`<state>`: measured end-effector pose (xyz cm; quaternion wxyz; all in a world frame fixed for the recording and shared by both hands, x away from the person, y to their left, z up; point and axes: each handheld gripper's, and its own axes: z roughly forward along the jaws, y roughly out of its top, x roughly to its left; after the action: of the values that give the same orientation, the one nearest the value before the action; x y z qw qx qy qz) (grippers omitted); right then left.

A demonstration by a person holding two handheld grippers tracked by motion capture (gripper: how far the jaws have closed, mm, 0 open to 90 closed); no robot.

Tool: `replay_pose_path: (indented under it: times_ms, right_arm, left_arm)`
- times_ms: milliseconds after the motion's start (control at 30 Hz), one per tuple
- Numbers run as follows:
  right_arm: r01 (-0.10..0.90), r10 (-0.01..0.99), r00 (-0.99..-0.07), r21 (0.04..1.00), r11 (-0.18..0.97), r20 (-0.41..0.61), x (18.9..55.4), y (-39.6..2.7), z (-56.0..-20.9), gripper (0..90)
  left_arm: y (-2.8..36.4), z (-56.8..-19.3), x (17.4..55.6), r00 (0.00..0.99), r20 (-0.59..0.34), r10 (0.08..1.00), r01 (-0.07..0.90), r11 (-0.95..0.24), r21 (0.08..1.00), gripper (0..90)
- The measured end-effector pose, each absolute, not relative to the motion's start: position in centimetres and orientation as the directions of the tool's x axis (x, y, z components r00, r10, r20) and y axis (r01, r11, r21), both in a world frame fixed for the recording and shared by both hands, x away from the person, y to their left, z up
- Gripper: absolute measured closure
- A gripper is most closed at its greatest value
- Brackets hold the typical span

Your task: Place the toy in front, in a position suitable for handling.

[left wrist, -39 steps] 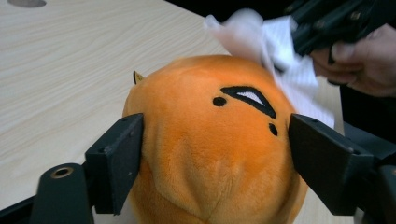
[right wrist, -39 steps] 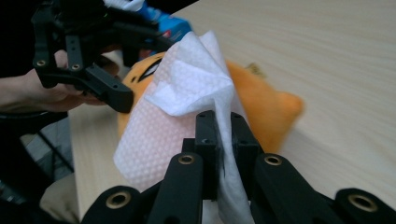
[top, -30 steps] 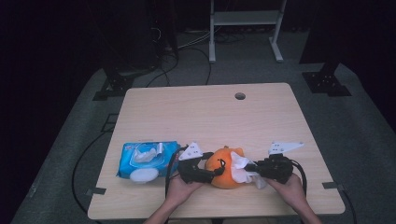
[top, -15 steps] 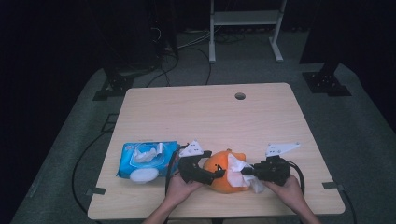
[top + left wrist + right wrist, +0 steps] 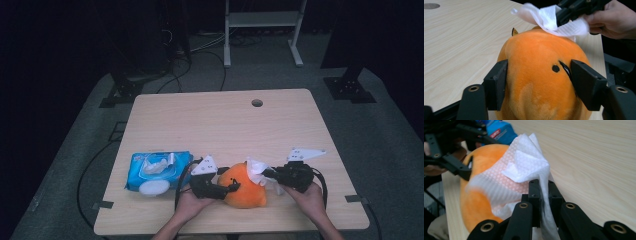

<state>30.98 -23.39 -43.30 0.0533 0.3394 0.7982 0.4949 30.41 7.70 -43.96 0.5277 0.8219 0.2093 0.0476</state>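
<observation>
Dark room all around, just a pale wooden table (image 5: 225, 125) with a small hole near its far edge and a blue pack of wipes (image 5: 157, 170) sitting off to the outer side of the left gripper (image 5: 227, 189).

So the job in hand looks like wiping down an orange plush toy (image 5: 245, 186). It sits on the near part of the table, right between the two grippers. In the left gripper view the toy (image 5: 541, 82) fills the gap between the jaws, one pad on each flank. Those jaws have just been closing in after springing wider a moment before, and compared with a second ago the toy has barely shifted. I'd call that a re-grip: the pads look like they're pressing into the fur now, holding it steady.

The right gripper (image 5: 541, 187) has its jaws pinched tight together on a white wipe (image 5: 521, 170), which bunches up past the tips and drapes over the top of the toy (image 5: 474, 202). From the left gripper view the wipe (image 5: 549, 20) rests on the toy's far upper side.

My read is that with the toy braced again, the wiping hand can rub without it rolling away. Main risk is the soft plush squishing out of the hold.
</observation>
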Motion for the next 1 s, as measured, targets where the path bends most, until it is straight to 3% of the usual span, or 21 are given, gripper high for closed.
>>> replay_pose_path:
  times_ms: [133, 267, 433, 500, 667, 767, 833, 1000]
  right_arm:
    - [0.445, 0.558, -0.794, 0.856, 0.264, 0.241, 30.8, -23.0, -42.7, 82.9]
    - [0.402, 0.524, -0.83, 0.857, 0.322, 0.193, 30.2, -21.5, -43.1, 83.5]
    - [0.352, 0.459, -0.873, 0.862, 0.366, 0.162, 29.0, -21.2, -43.1, 83.6]
    - [0.34, 0.45, -0.88, 0.861, 0.378, 0.15, 28.8, -21.2, -43.1, 83.6]
    - [0.328, 0.476, -0.867, 0.887, 0.324, 0.146, 29.1, -21.6, -42.0, 83.9]
    - [0.276, 0.491, -0.864, 0.919, 0.28, 0.11, 28.9, -21.4, -40.7, 83.6]
    - [0.262, 0.495, -0.864, 0.924, 0.28, 0.094, 28.9, -21.2, -40.5, 83.4]
    - [0.354, 0.5, -0.85, 0.882, 0.311, 0.165, 29.8, -21.9, -42.4, 83.3]
  left_arm:
    - [7.6, -43.8, 30.5, 0.906, -0.156, 0.394, 0.307, -0.355, 0.883, 24.4]
    - [7.6, -43.4, 30.8, 0.891, -0.217, 0.4, 0.369, -0.355, 0.859, 7.7]
    - [7.9, -43.6, 31.3, 0.87, -0.292, 0.398, 0.441, -0.36, 0.822, 5.0]
    - [8.0, -43.7, 31.5, 0.864, -0.316, 0.392, 0.461, -0.359, 0.812, 7.4]
    - [7.9, -43.3, 30.7, 0.904, -0.203, 0.377, 0.342, -0.35, 0.872, 35.6]
    - [7.1, -43.2, 29.3, 0.93, -0.017, 0.367, 0.152, -0.344, 0.926, 38.6]
    - [6.4, -43.1, 28.9, 0.93, 0.052, 0.363, 0.091, -0.365, 0.927, 38.5]
    - [6.9, -43.5, 29.0, 0.928, 0.019, 0.372, 0.13, -0.371, 0.92, 32.9]
